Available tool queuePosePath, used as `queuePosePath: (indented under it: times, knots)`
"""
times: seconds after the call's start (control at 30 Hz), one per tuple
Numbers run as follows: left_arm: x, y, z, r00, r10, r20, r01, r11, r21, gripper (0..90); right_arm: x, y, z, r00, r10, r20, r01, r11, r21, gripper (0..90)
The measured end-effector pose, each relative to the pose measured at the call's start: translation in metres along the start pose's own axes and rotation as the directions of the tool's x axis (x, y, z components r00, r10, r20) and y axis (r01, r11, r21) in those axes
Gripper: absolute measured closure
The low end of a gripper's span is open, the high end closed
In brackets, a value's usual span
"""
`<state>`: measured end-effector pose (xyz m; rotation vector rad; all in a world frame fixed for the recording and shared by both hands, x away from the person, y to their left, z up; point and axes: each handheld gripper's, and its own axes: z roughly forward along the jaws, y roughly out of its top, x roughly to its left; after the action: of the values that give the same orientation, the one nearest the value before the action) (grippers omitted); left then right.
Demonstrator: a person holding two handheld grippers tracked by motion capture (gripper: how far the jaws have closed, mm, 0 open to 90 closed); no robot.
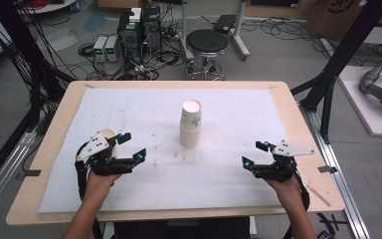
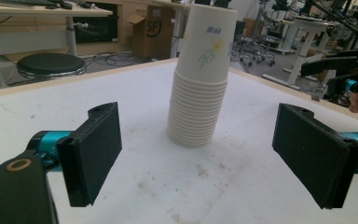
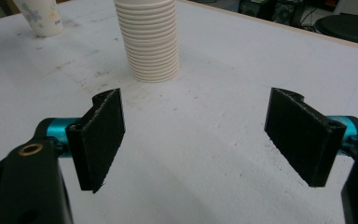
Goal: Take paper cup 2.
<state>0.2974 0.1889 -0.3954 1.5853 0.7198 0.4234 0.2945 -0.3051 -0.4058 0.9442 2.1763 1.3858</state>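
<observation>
One stack of paper cups point(image 1: 191, 124) is set upright at the middle of the white-covered desk point(image 1: 229, 169), and one single cup point(image 3: 41, 16) is seen apart from it. Two grippers are held near the front edge, the left gripper point(image 1: 129, 147) and the right gripper point(image 1: 254, 153), each opened wide with nothing held.

Bright, even indoor light; soft shadows.

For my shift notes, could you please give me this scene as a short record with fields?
surface: white mat on a wooden table
centre: stack of paper cups, upright
single cup: paper cup standing behind the left claw
left claw: open, holds nothing
right claw: open, holds nothing
behind table: black stool
</observation>
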Motion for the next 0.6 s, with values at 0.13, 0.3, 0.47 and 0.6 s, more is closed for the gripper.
queuePosePath:
  times: [0.13, 0.3, 0.47, 0.6]
  knots:
    - [-0.002, 0.016, 0.016, 0.9990, 0.026, 0.035, -0.026, 0.9996, 0.010, 15.5, -0.001, 0.000, 0.001, 1.0000, -0.003, -0.005, 0.003, 1.000, 0.001, 20.7]
    - [-0.003, 0.027, 0.034, 0.9976, 0.042, 0.055, -0.043, 0.9987, 0.028, 15.5, -0.002, 0.000, 0.002, 0.9999, -0.007, -0.011, 0.007, 1.000, 0.007, 20.7]
    - [-0.004, 0.034, 0.049, 0.9963, 0.053, 0.067, -0.056, 0.9975, 0.042, 15.4, -0.002, -0.001, 0.003, 0.9998, -0.002, -0.021, 0.002, 1.000, 0.008, 20.7]
    - [-0.002, 0.037, 0.062, 0.9965, 0.045, 0.070, -0.049, 0.9972, 0.056, 15.5, -0.002, -0.001, 0.003, 0.9996, -0.009, -0.026, 0.009, 1.000, 0.008, 20.7]
